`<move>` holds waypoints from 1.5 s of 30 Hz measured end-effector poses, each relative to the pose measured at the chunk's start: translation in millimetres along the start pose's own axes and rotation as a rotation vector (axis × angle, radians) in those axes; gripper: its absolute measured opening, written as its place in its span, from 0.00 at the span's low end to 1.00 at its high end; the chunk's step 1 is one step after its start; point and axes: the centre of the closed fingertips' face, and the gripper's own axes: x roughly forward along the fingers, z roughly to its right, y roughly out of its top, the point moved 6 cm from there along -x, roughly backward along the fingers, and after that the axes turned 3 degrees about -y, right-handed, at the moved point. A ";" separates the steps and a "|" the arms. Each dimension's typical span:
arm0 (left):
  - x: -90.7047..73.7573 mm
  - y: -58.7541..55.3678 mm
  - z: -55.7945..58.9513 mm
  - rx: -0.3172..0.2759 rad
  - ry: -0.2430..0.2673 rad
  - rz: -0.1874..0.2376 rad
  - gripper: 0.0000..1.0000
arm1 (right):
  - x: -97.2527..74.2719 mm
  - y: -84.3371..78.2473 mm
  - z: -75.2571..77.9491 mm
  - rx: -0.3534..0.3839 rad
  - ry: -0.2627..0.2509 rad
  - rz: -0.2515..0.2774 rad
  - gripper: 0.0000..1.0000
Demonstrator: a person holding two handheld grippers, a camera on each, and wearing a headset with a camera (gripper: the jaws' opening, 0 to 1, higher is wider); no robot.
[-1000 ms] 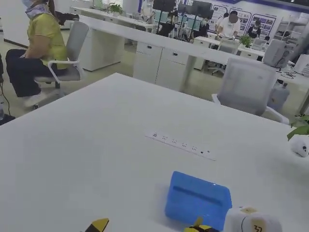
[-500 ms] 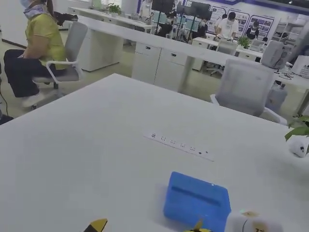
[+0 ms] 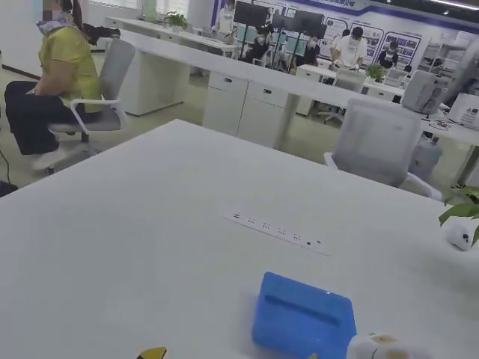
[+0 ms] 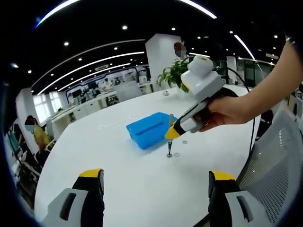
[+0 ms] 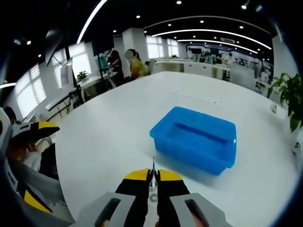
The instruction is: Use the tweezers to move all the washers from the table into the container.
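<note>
Right gripper view shows the right gripper [image 5: 152, 176] with its yellow-tipped jaws pressed together on the tweezers [image 5: 153, 164], whose thin tip pokes forward just past them over the white table [image 5: 109, 137]. In the left gripper view a hand [image 4: 227, 111] carries that gripper. The tweezers' point comes down to the tabletop just beside one washer [image 4: 176, 154]; whether it touches the washer I cannot tell. A second washer [image 4: 184, 142] lies near, towards the blue container [image 4: 149, 130], which stands just beyond them. The left gripper [image 4: 155, 176] has its jaws spread wide, holding nothing. In the head view a power strip [image 3: 277, 230] is set into the table beyond the container, and a potted plant [image 3: 460, 209] sits at the right edge. Farther off, wall posters [image 3: 410, 37] carry writing too blurred to read.
</note>
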 end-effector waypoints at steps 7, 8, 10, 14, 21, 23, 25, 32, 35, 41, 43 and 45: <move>-0.8 0.6 -1.8 -0.008 0.010 0.004 0.93 | -1.8 1.4 2.7 0.026 0.004 -0.027 0.01; -0.9 0.4 -1.9 -0.009 0.010 0.004 0.93 | -3.0 2.0 2.9 0.024 0.004 -0.028 0.01; -0.9 0.5 -2.0 -0.009 0.011 0.005 0.93 | -5.7 4.4 3.4 0.026 0.009 -0.024 0.01; -1.3 0.6 -2.5 -0.005 0.019 0.003 0.94 | -10.6 11.6 4.5 0.038 0.013 -0.008 0.01; -1.3 1.3 -2.1 -0.003 0.016 0.004 0.93 | -17.4 31.3 12.1 0.041 0.010 0.026 0.01; -1.3 1.1 -1.6 -0.002 0.015 0.001 0.93 | -18.9 38.3 17.1 0.028 -0.011 0.055 0.01; -1.2 0.9 -1.6 -0.003 0.015 0.000 0.93 | -19.1 42.9 20.6 0.035 -0.013 0.061 0.01; -0.7 -0.2 -1.5 0.002 0.014 -0.011 0.93 | -16.4 63.4 37.3 0.103 -0.020 0.110 0.01; -0.6 -0.7 -2.2 0.003 0.019 -0.015 0.93 | -14.5 70.6 43.1 0.123 -0.027 0.126 0.01; -0.2 -1.8 -2.2 0.004 0.020 -0.024 0.93 | -4.3 78.4 56.4 0.109 -0.071 0.130 0.01; -0.5 -2.0 -3.3 0.009 0.027 -0.025 0.93 | 2.5 76.1 61.3 0.100 -0.088 0.114 0.01; -1.5 -0.3 -4.4 0.002 0.033 -0.012 0.93 | 10.2 71.3 65.9 0.099 -0.105 0.092 0.01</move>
